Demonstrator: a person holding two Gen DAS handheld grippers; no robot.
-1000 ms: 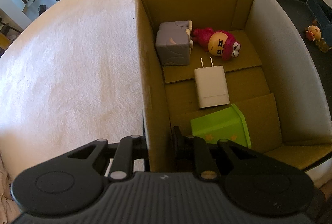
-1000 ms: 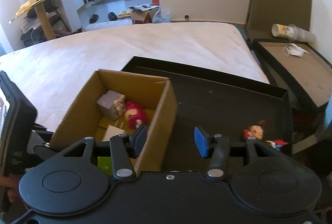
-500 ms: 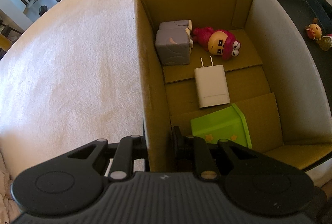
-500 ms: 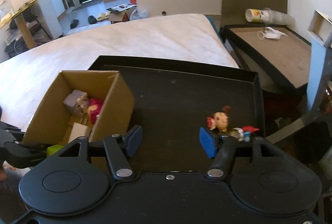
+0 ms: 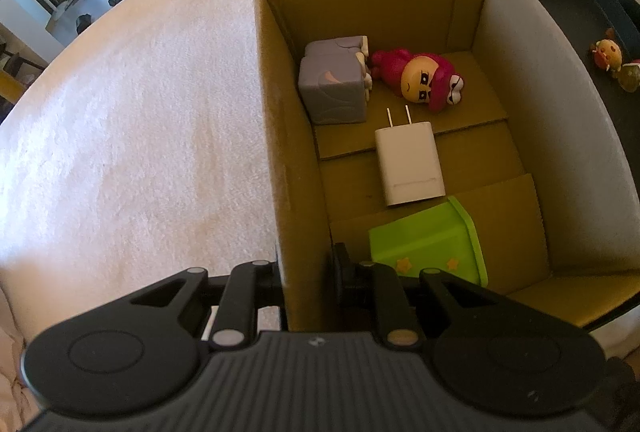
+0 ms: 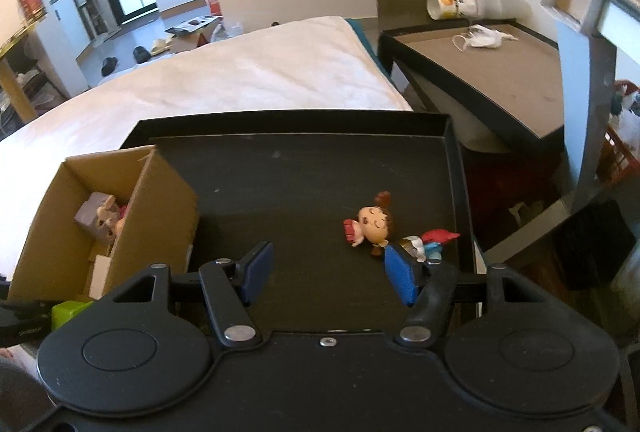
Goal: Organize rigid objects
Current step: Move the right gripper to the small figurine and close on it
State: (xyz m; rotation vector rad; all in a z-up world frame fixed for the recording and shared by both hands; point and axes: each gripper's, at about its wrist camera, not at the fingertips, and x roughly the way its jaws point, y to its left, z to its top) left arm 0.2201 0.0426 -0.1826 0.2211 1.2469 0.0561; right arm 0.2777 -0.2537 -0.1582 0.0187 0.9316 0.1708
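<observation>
A cardboard box [image 5: 288, 136] holds a grey cube toy [image 5: 334, 82], a pink doll [image 5: 424, 80], a white charger [image 5: 408, 162] and a green block [image 5: 424, 244]. My left gripper [image 5: 306, 272] is shut on the box's near left wall. My right gripper [image 6: 326, 270] is open and empty above the black tray [image 6: 304, 192]. A small brown-haired figurine [image 6: 372, 226] and a red-capped figurine [image 6: 430, 242] lie on the tray just beyond my right fingertip [image 6: 400, 274]. The box also shows in the right wrist view [image 6: 156, 216], at the tray's left.
The box and tray rest on a white bed [image 5: 132, 112]. A second black tray [image 6: 492, 72] with a crumpled white item and stacked cups [image 6: 472, 4] stands at the back right. A grey post [image 6: 592, 104] rises at the right.
My right gripper has swung right and forward over the tray, bringing the two figurines close to its right finger. The left gripper has held still on the box wall.
</observation>
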